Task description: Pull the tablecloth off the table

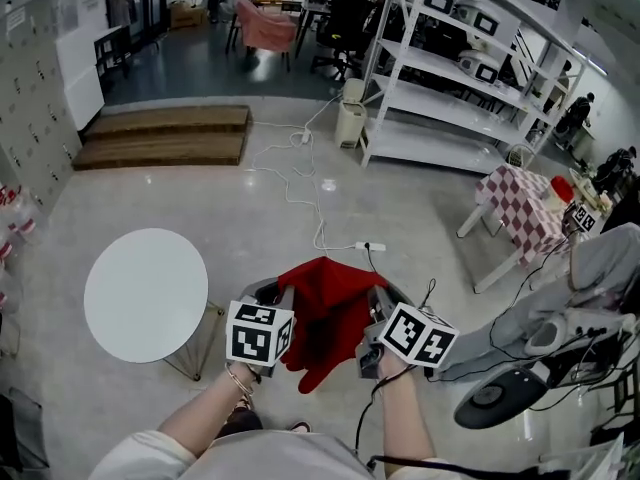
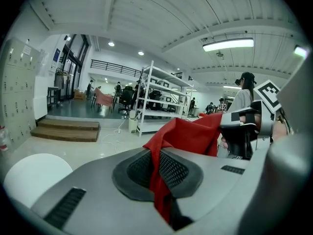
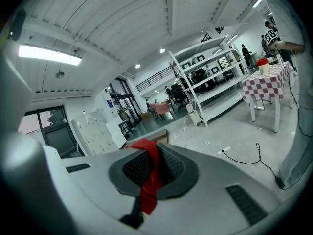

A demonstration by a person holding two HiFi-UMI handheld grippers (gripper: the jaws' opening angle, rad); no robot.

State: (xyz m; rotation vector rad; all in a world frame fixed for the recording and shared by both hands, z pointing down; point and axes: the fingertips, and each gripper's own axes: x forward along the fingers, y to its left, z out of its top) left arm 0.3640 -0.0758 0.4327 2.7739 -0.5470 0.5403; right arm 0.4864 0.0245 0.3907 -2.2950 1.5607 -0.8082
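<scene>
Two tongs, the left tongs (image 1: 274,294) and the right tongs (image 1: 384,302), each pinch one red tablecloth (image 1: 326,313), which hangs stretched sideways between them in the air, already off the one round white worktop (image 1: 145,293) standing beside the left tongs.

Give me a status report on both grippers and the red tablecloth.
Left gripper shut on red tablecloth; right gripper likewise. It's off the round white table, hanging bunched between them. Nothing visibly snagging it; power strip cable on floor ahead.
</scene>
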